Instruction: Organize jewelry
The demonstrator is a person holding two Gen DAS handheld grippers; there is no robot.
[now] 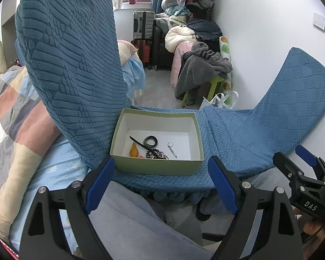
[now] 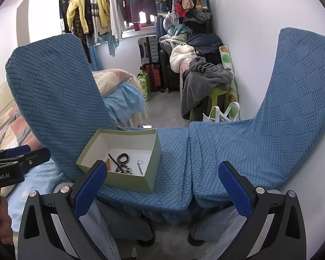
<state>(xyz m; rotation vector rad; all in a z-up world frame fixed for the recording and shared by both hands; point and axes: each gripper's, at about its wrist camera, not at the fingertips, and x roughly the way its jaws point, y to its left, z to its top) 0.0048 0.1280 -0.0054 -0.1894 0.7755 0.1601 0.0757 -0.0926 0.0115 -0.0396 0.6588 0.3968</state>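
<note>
Left tool (image 1: 162, 184): blue-padded fingers spread wide, nothing between them, held just short of the box's near wall. Right tool (image 2: 162, 188): likewise spread and empty, near the box's right front corner. Box (image 1: 140, 168): pale green outside, white inside, lidless, resting on the seat of a blue-covered chair (image 1: 238, 138). Inside the box: black banded ring (image 1: 150, 141), small silver keyring piece (image 1: 171, 149), long black clip (image 1: 138, 143), orange pear-shaped item (image 1: 134, 150), beaded tangle (image 1: 159, 155) against the near wall.
</note>
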